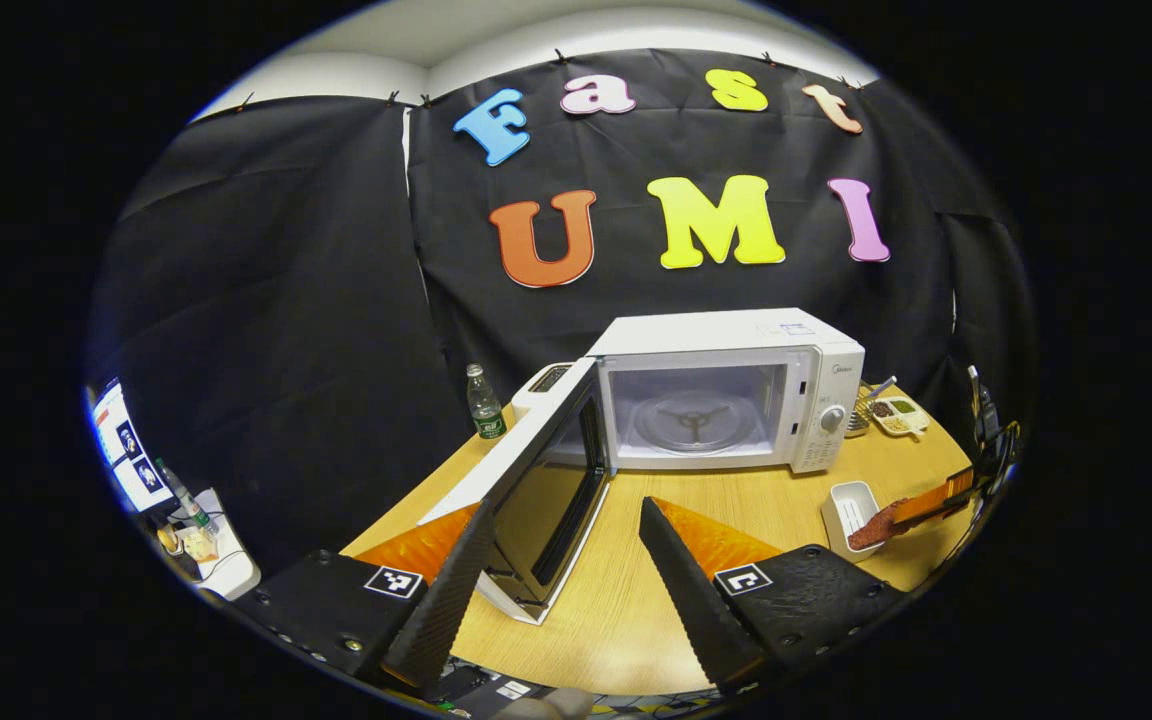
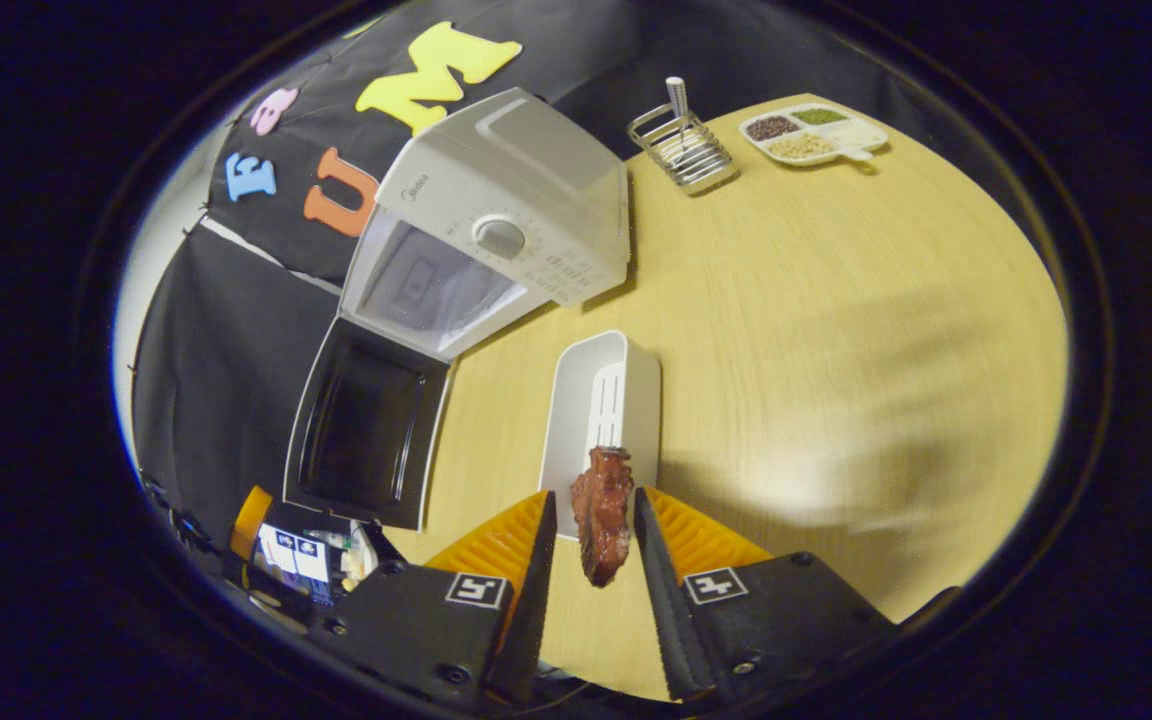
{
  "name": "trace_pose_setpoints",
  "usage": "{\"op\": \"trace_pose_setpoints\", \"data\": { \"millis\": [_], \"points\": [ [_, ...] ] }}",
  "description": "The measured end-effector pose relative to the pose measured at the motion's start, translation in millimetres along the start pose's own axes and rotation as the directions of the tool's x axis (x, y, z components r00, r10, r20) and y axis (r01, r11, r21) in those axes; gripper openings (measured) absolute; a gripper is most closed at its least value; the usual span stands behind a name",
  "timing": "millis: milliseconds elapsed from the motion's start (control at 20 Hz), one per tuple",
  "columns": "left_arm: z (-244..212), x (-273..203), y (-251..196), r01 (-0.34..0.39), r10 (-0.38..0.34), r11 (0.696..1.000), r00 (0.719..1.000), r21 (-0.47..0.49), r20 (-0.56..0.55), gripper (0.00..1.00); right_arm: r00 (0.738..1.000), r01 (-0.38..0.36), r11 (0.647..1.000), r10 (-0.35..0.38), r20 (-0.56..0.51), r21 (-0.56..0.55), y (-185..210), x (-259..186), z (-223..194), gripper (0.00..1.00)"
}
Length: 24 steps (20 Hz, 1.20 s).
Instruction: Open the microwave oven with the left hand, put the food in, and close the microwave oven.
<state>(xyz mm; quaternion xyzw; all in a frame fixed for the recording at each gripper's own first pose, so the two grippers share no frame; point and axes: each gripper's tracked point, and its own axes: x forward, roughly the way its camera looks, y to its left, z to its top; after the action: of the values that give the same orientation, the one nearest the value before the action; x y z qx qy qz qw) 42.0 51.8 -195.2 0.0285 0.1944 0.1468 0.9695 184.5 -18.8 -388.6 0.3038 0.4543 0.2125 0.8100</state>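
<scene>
Left gripper (image 1: 564, 545): fingers spread wide, holding nothing; black-framed glass door (image 1: 548, 490) of the white boxy microwave oven (image 1: 726, 395) swung open between them, edge near the left finger.
Microwave cavity: open, glass turntable (image 1: 693, 420) bare, at 12 o'clock from the fingers.
Right gripper (image 2: 591, 545): both fingers pressed on a reddish-brown slab of meat (image 2: 603, 515).
Meat axis: long axis along the fingers, far end toward 12 o'clock, over the near end of a white rectangular plastic tray (image 2: 604, 400); in the left gripper view, at 3 o'clock.
Surface: light wooden tabletop (image 2: 836, 300); wire rack (image 2: 684, 148) and divided dish of beans (image 2: 811, 133) at 1 o'clock.
Room: black cloth wall (image 1: 266, 300); green-labelled bottle (image 1: 484, 402) left of the oven.
</scene>
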Motion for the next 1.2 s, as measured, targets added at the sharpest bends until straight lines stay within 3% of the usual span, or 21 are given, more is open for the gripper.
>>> {"op": "trace_pose_setpoints", "data": {
  "millis": [50,100,200,350,400,450,550,600,650,700,950,1200],
  "points": [
    [1,-2,-3,-0.006,0.006,1.000,1.000,0.002,0.000,0.90,1.000,0.010,1.000,-0.010,-0.004,-0.011,-3,1,2,0.31],
    [0,-3,-7,-0.011,0.011,1.000,1.000,0.007,-0.004,0.90,1.000,0.019,1.000,-0.019,-0.012,-0.020,-6,1,3,0.33],
    [-2,-8,-12,-0.024,0.025,1.000,1.000,0.013,-0.009,0.90,1.000,0.017,1.000,-0.017,-0.023,-0.013,-7,1,4,0.10],
    [-5,-13,-14,-0.044,0.044,0.999,0.999,0.008,-0.021,0.90,0.999,0.014,0.999,-0.015,-0.041,-0.030,-6,-1,5,0.18],
    [-8,-16,-12,-0.048,0.048,0.999,0.999,0.009,-0.025,0.90,0.999,0.018,0.999,-0.020,-0.042,-0.048,-5,-1,7,0.07],
    [-9,-18,-10,-0.054,0.054,0.999,0.998,0.009,-0.027,0.90,0.999,0.024,0.998,-0.026,-0.039,-0.065,-3,-4,10,0.16],
    [-10,-20,-6,-0.054,0.054,0.999,0.998,0.005,-0.025,0.90,0.999,0.022,0.996,-0.025,-0.026,-0.089,7,-9,15,0.16],
    [-9,-20,-2,-0.056,0.056,0.998,0.998,0.011,-0.019,0.90,1.000,0.021,0.995,-0.023,-0.015,-0.096,13,-11,19,0.06],
    [-9,-21,0,-0.054,0.054,0.998,0.998,0.017,-0.015,0.90,1.000,0.024,0.994,-0.024,-0.004,-0.105,20,-14,23,0.15],
    [-8,-20,2,-0.046,0.046,0.999,0.999,0.019,-0.006,0.90,1.000,0.024,0.993,-0.022,0.016,-0.116,28,-17,29,0.15],
    [-6,-16,5,0.033,-0.036,0.998,0.998,0.055,0.053,0.90,0.992,0.000,0.990,0.018,0.125,-0.143,96,-32,46,0.15],
    [-26,-15,15,0.167,-0.167,0.986,0.985,0.010,0.053,0.90,0.962,0.009,0.990,0.030,0.272,-0.141,176,-6,55,0.15]
  ]
}}
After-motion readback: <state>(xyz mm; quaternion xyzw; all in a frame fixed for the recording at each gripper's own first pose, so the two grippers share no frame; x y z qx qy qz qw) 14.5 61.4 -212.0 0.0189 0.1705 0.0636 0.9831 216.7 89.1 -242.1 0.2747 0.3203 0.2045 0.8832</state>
